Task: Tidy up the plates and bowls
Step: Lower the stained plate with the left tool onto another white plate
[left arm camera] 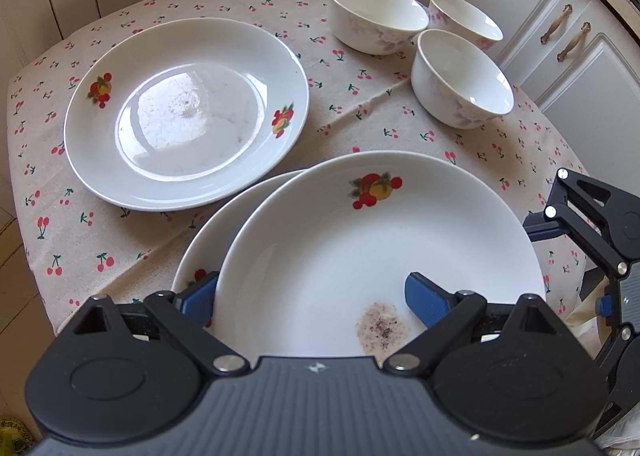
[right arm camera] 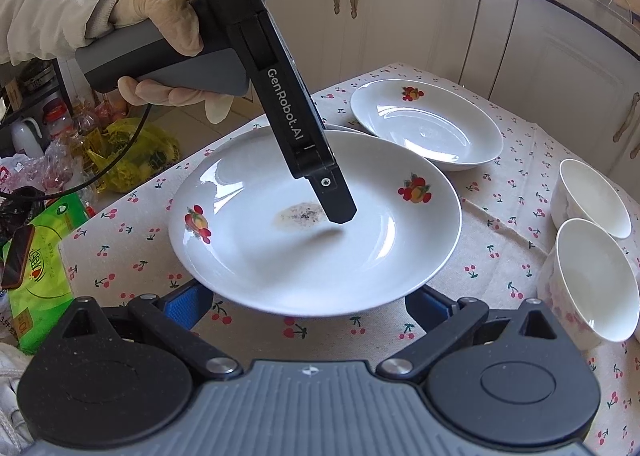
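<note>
A white fruit-print plate with a dark stain (left arm camera: 360,256) (right arm camera: 316,224) lies on top of a second plate (left arm camera: 208,252). My left gripper (left arm camera: 312,296) (right arm camera: 338,212) straddles its near rim, one blue finger (left arm camera: 424,300) above the plate and one (left arm camera: 198,294) beside it, jaws wide apart. My right gripper (right arm camera: 308,304) is open just short of the same plate's edge, fingers (right arm camera: 186,306) below the rim; it also shows in the left wrist view (left arm camera: 548,228). A third plate (left arm camera: 186,112) (right arm camera: 426,124) lies alone. Three white bowls (left arm camera: 376,18) (left arm camera: 462,78) (left arm camera: 464,16) stand together.
The cherry-print tablecloth (left arm camera: 360,116) covers a small table beside white cabinets (left arm camera: 580,56). Bags and clutter (right arm camera: 44,216) lie on the floor off the table's edge. The bowls (right arm camera: 596,276) stand close to my right gripper.
</note>
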Motion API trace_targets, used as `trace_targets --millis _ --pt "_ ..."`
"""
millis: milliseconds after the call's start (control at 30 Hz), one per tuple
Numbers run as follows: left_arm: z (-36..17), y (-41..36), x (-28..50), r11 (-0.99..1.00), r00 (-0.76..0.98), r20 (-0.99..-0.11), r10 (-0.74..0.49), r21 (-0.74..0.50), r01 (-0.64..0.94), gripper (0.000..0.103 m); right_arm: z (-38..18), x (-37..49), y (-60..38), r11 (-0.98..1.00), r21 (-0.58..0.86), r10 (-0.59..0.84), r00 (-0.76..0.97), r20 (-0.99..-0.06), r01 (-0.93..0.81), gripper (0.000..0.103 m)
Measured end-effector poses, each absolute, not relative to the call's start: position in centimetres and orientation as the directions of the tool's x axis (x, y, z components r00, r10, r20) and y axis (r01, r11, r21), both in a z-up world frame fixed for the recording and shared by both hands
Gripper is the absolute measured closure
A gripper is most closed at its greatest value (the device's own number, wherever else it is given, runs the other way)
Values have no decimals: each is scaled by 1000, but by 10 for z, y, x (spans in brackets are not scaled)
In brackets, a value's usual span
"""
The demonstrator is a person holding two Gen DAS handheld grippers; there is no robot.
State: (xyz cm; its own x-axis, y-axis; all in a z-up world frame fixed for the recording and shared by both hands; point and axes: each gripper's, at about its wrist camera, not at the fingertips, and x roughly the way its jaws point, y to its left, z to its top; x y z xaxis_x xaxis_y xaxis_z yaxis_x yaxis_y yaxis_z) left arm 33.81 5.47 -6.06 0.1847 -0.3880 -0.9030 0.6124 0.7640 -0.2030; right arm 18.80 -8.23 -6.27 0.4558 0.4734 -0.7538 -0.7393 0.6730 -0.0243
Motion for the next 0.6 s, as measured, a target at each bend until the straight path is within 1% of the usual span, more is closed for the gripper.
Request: trace_targets --millis 600 --pt "-53 59 336 780 228 -898 -378 -176 600 7 -62 187 -80 675 -21 472 454 -755 -737 0"
